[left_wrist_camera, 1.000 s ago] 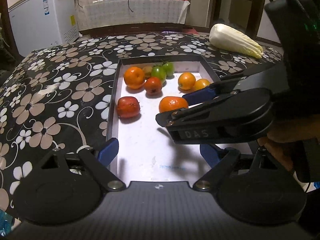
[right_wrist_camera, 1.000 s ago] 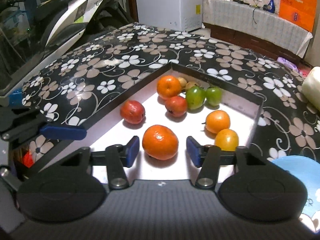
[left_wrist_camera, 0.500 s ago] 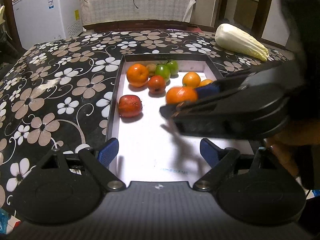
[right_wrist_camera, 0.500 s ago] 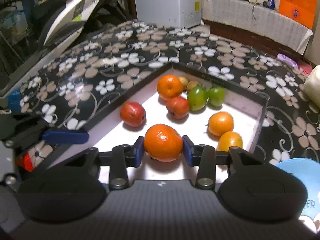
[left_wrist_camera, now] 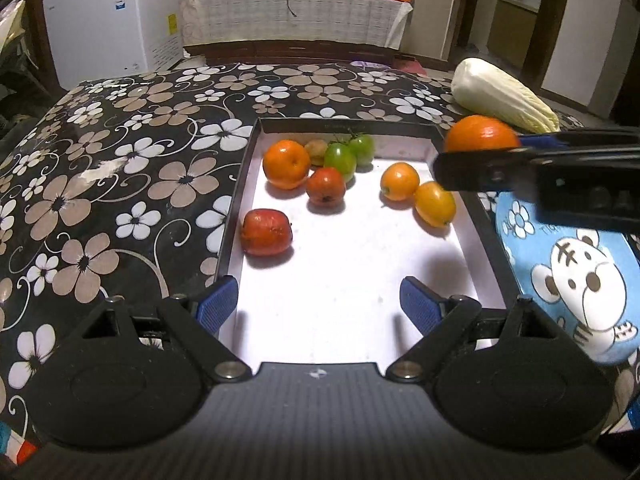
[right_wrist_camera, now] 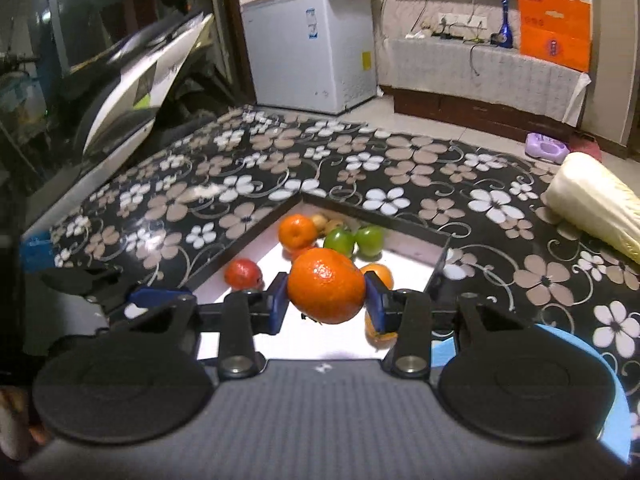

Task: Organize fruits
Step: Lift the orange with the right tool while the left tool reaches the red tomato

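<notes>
My right gripper [right_wrist_camera: 326, 302] is shut on a large orange [right_wrist_camera: 325, 285] and holds it in the air above the white tray [right_wrist_camera: 436, 270]. From the left wrist view that same orange [left_wrist_camera: 480, 134] hangs over the tray's far right corner. My left gripper [left_wrist_camera: 318, 306] stands open over the tray's near end [left_wrist_camera: 320, 320], nothing between its fingers. Inside the tray lie another orange [left_wrist_camera: 287, 164], two green tomatoes [left_wrist_camera: 340, 157], a red tomato [left_wrist_camera: 326, 186], a red apple-like fruit [left_wrist_camera: 266, 232] and two small orange fruits [left_wrist_camera: 400, 181].
A blue plate with a cartoon print [left_wrist_camera: 568, 272] lies right of the tray. A napa cabbage [left_wrist_camera: 502, 96] rests at the far right of the flowered tablecloth [left_wrist_camera: 120, 184]. A white chest freezer [right_wrist_camera: 312, 48] stands beyond the table.
The right gripper closed on the large orange in the tray, then lifted it up and toward the tray's right edge. The left gripper stayed open in place.
</notes>
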`<state>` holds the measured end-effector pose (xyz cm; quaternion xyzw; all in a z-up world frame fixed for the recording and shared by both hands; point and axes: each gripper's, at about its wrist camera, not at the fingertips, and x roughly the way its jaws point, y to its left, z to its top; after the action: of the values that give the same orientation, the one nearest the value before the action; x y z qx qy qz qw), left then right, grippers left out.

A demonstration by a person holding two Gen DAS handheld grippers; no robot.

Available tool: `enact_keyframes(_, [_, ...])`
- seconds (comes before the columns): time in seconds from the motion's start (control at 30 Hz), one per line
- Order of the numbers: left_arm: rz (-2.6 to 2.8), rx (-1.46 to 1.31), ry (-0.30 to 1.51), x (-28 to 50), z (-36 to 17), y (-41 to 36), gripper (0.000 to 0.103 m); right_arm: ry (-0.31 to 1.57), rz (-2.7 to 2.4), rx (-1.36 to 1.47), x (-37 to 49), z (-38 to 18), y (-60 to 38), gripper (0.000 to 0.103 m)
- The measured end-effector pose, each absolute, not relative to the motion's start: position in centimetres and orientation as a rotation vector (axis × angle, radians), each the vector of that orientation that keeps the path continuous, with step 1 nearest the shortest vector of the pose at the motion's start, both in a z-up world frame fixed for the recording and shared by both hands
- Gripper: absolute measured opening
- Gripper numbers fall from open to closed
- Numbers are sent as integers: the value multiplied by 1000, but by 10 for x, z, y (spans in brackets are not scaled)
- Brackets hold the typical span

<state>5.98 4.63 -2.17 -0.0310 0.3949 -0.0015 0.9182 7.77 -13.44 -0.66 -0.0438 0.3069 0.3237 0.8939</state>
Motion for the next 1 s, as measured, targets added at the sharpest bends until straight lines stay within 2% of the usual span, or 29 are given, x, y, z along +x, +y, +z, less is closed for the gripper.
enact_keyframes(0.33, [-51,-94,821,87,-21,50,91,629,644,-36,81,-3,-149,43])
enact_keyframes(0.9, [-152,-119,767,82,-5,47,91,610,625,6,85,0,-157,43])
enact_keyframes(1.0, [-148,-60,745,91,-5,35,84,604,616,13,84,1,-160,43])
